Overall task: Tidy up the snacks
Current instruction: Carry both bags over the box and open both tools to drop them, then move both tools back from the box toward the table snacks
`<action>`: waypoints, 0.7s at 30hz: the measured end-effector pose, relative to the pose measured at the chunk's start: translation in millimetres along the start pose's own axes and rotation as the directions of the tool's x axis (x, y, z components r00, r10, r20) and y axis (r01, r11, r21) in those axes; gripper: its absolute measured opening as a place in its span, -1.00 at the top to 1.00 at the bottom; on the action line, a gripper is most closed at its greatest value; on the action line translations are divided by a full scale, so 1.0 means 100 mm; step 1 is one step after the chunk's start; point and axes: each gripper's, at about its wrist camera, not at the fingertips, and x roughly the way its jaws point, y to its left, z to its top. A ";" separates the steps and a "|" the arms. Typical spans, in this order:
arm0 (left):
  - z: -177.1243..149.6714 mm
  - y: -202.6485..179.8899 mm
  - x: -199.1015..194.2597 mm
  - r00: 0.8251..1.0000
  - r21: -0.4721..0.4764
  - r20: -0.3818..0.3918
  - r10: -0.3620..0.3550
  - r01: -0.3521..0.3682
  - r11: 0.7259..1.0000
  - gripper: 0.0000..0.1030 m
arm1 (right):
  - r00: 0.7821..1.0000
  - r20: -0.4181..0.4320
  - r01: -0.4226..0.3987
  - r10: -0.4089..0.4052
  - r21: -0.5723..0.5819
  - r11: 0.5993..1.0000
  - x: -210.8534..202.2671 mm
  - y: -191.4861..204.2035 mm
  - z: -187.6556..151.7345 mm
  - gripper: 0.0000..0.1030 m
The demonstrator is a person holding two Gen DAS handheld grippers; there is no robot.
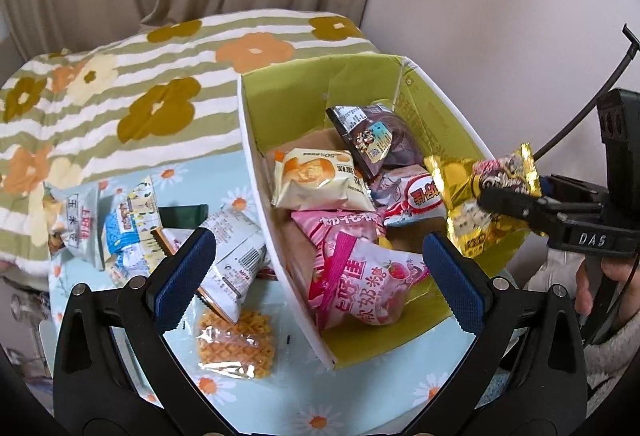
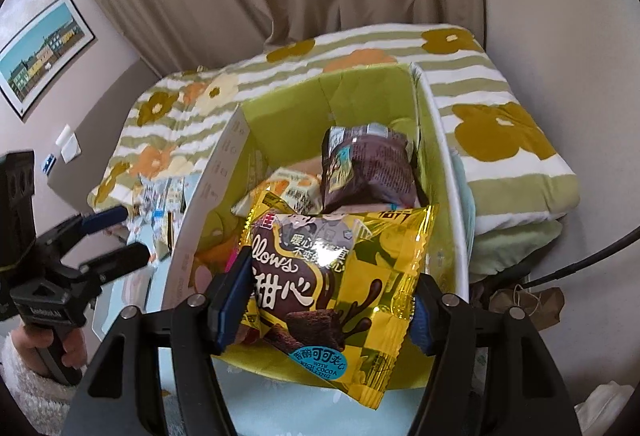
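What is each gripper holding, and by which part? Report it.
The right gripper clamps the yellow cocoa-filled snack packet across its lower half, one finger on each side edge, above the green box. The left gripper is open and holds nothing.

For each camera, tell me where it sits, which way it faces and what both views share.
Left wrist: on the left gripper, jaws open, above the table, facing the green box; the right gripper enters at right.
Right wrist: on the right gripper, facing into the box, yellow snack packet clamped; left gripper and gloved hand at left.
Shared: box, brown packet, floral quilt.
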 end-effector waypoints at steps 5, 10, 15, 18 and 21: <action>-0.03 0.07 -0.03 1.000 -0.017 0.000 0.026 -0.026 1.000 -0.99 | 0.996 0.084 0.007 -0.006 -0.002 1.000 -0.08 0.02 -0.07 -1.00; -0.13 0.16 -0.08 0.999 -0.039 -0.002 0.042 -0.042 0.998 -0.99 | 0.996 0.087 0.012 -0.011 -0.008 1.000 -0.09 0.00 -0.10 -1.00; -0.28 0.27 -0.20 0.998 -0.078 0.009 0.070 -0.069 0.995 -0.99 | 0.997 0.079 -0.002 0.004 -0.025 1.000 -0.12 0.10 -0.07 -1.00; -0.36 0.36 -0.37 0.993 -0.101 0.032 0.112 -0.108 0.989 -0.99 | 0.996 0.084 -0.030 0.034 -0.047 0.998 -0.14 0.20 -0.02 -1.00; -0.43 0.47 -0.53 0.986 -0.127 0.048 0.159 -0.152 0.980 -0.99 | 0.994 0.095 -0.050 0.058 -0.088 0.995 -0.18 0.32 0.01 -1.00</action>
